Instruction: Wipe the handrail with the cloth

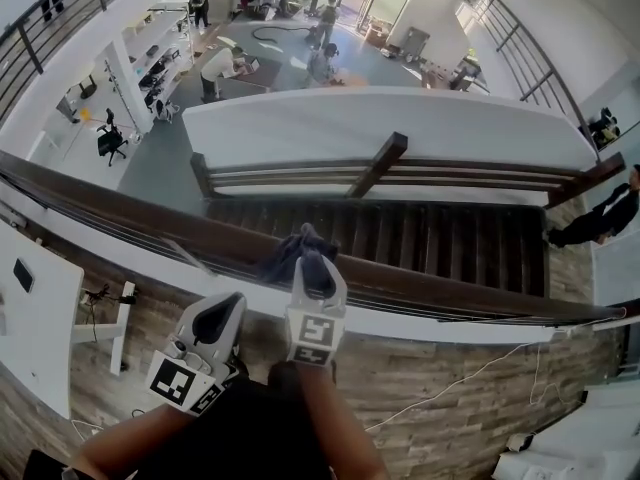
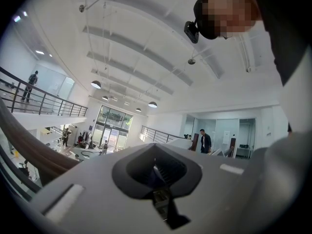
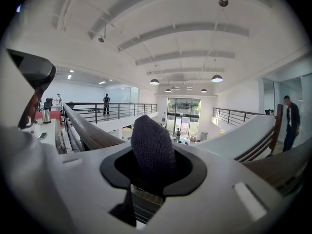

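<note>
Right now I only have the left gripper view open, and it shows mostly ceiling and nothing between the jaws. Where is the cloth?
Observer: The cloth is clamped in the right gripper. In the right gripper view it sticks up between the jaws.
Operator: Is it on the handrail?
Observer: In the head view the dark cloth appears to rest on top of the brown handrail, with the right gripper over it.
Operator: And where does the left gripper sit?
Observer: The left gripper is on the near side of the rail, to the left of the right one, touching neither rail nor cloth.
</note>
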